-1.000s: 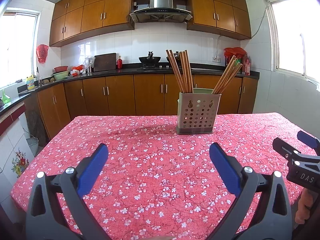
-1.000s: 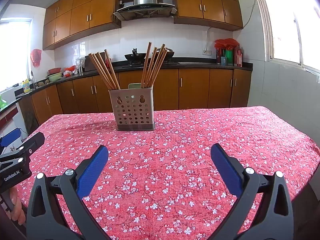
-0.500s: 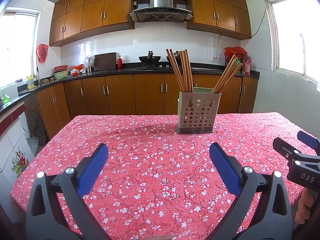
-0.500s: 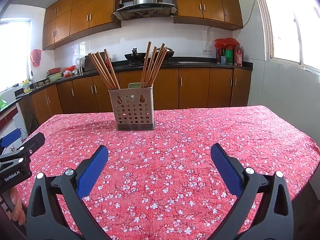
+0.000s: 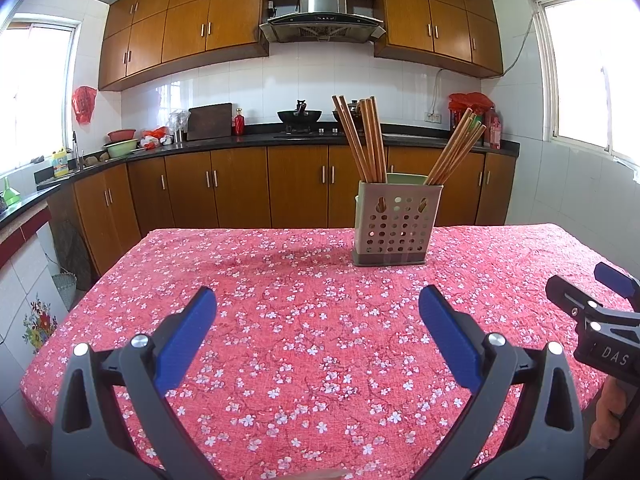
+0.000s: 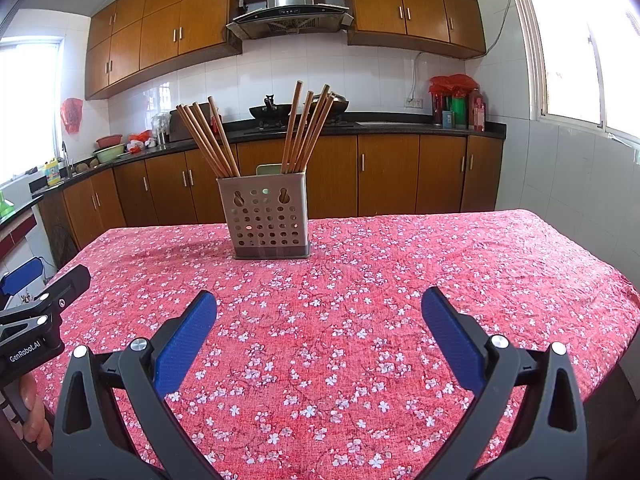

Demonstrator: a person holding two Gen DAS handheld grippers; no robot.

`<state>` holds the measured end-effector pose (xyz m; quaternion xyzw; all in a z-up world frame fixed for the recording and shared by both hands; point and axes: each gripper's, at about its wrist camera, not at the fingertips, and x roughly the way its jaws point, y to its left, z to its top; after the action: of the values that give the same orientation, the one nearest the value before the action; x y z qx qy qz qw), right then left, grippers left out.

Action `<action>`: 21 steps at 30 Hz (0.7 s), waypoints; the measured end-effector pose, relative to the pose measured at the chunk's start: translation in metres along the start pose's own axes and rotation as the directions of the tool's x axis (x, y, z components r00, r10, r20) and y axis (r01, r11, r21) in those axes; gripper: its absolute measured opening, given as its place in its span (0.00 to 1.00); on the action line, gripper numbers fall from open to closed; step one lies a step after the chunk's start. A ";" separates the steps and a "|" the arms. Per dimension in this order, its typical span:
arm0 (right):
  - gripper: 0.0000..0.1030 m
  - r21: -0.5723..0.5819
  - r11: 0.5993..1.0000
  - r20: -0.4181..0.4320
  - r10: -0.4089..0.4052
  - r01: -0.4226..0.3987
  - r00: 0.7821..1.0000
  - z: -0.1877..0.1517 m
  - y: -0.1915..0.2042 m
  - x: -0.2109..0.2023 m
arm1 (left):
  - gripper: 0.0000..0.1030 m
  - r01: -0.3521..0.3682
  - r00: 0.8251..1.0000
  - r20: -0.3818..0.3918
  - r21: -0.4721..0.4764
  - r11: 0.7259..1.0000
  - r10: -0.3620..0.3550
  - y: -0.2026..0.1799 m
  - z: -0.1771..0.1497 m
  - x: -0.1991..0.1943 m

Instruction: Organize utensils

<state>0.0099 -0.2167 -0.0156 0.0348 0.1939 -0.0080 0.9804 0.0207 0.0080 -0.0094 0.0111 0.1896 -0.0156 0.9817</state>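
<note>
Left gripper (image 5: 316, 300): held low over the near edge of the table (image 5: 120, 280), pointed toward 12 o'clock, jaws spread wide, blue pads (image 5: 184, 340) apart, nothing between them. Lower body cut off by the bottom of the frame.

Right gripper (image 6: 318, 302): same pose, level and pointed toward 12 o'clock, jaws spread wide, nothing held. Seen also at 3 o'clock in the left wrist view, only partly in frame; the opening cannot be judged from that side. Fingers of the holding hand (image 5: 604, 420) visible below it, mostly cut off. Left hand (image 6: 34, 420) likewise clipped at 8 o'clock in the right wrist view.

Tablecloth (image 6: 440, 280): red with white blossoms, covering the whole top, wrinkled toward the far right.

Utensil holder (image 5: 394, 226): perforated, grey, upright on the cloth at the far middle of the table, at about 1 o'clock from the left gripper and 11 o'clock from the right, well apart from both. Green insert behind the front wall mostly hidden.

Chopsticks (image 6: 208, 140): two bunches standing in the holder, left bunch leaning toward 11 o'clock, right bunch (image 6: 308, 128) toward 1 o'clock. Lower ends hidden inside; exact count hard to make out.

Beyond: wooden cabinets (image 5: 240, 188), dark counter with a wok (image 5: 300, 114), range hood (image 5: 322, 20) above. Windows at both sides overexposed.
</note>
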 end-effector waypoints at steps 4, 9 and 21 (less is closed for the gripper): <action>0.98 0.000 1.000 0.000 0.000 0.000 1.000 0.000 0.000 0.001 | 0.96 -0.001 1.000 -0.001 -0.001 1.000 0.001 -0.001 -0.001 0.000; 0.98 -0.001 1.000 0.000 0.000 0.000 1.000 0.000 0.000 0.000 | 0.96 0.000 1.000 -0.001 -0.001 1.000 0.000 0.000 -0.001 0.000; 0.98 0.000 1.000 -0.002 0.000 0.000 1.000 0.001 0.000 0.000 | 0.96 -0.001 1.000 -0.001 -0.001 1.000 0.001 -0.002 -0.001 0.000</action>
<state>0.0100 -0.2170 -0.0150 0.0350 0.1947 -0.0080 0.9802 0.0206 0.0062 -0.0100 0.0107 0.1903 -0.0152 0.9815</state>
